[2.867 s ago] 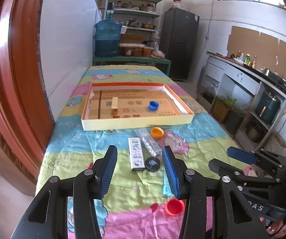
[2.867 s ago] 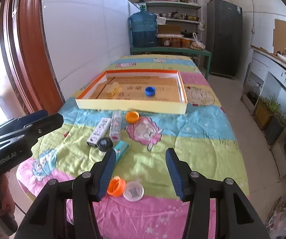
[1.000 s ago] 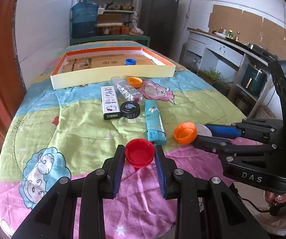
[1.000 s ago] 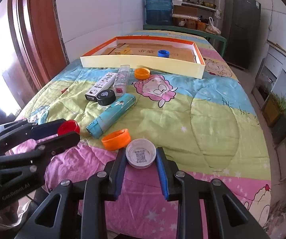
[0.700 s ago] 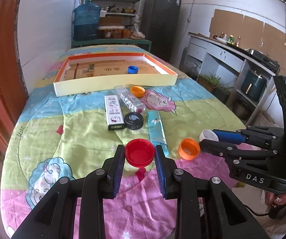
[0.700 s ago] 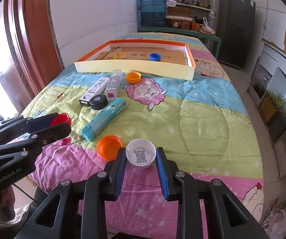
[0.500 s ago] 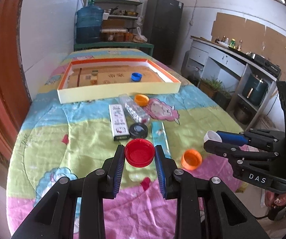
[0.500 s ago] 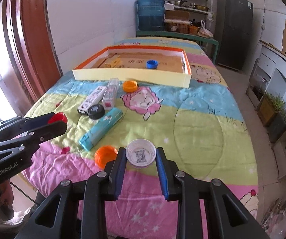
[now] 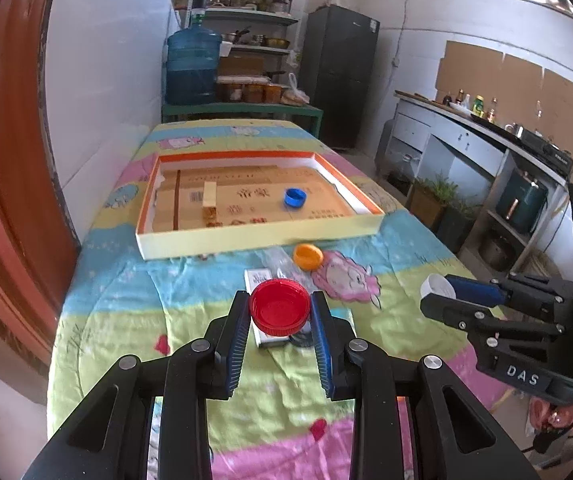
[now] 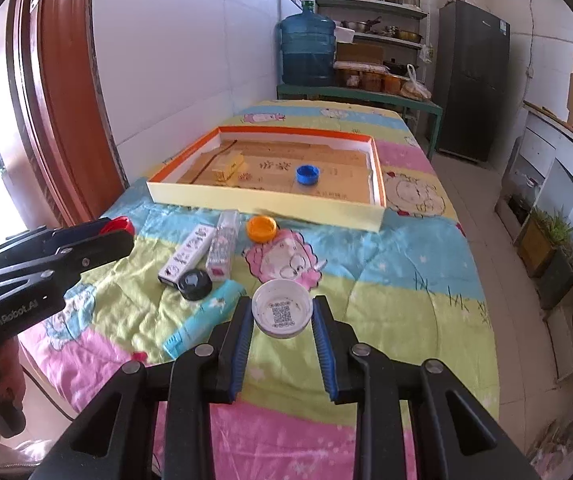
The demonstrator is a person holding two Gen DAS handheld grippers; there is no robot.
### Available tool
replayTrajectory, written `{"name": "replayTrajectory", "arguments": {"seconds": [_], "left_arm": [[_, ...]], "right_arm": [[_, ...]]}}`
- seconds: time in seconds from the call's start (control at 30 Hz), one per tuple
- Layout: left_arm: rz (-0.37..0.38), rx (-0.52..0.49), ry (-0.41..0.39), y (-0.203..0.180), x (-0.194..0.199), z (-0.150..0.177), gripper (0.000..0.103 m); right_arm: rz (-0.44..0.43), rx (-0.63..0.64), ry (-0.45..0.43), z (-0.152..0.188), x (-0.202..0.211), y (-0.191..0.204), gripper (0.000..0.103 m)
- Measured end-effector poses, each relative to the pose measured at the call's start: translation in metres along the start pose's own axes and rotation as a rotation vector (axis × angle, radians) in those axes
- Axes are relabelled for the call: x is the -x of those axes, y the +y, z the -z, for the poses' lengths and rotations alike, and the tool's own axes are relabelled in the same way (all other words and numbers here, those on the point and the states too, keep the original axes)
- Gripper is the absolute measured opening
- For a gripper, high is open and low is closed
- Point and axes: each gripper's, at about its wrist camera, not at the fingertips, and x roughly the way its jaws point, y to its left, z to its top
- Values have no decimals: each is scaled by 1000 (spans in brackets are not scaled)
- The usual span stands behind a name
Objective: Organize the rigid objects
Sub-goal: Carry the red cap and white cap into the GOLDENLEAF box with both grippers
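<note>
Caps are now lifted clear of the bedspread (image 9: 190, 292): left hand-held gripper (image 9: 280, 316) pinches the red cap (image 9: 280, 307), right hand-held gripper (image 10: 282, 320) pinches the white cap (image 10: 282, 313), both carried nearer the tray (image 9: 262, 234), so placement appears next.

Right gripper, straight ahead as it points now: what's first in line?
Probably the orange cap, then the box wall behind it. The right gripper holds a white lid above the blanket, so depth is unclear.

The left gripper (image 9: 280, 312) is clamped on a red cap (image 9: 280, 307), the right gripper (image 10: 282, 316) on a white cap (image 10: 282, 313), both raised side by side
</note>
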Motion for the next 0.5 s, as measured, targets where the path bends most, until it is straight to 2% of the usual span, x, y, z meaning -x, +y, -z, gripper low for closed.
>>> {"name": "replayTrajectory", "arguments": {"seconds": [0.5], "left_arm": [[-116, 61, -41, 18, -18, -53, 31]], "right_arm": [[-34, -13, -67, -48, -11, -3, 30]]}}
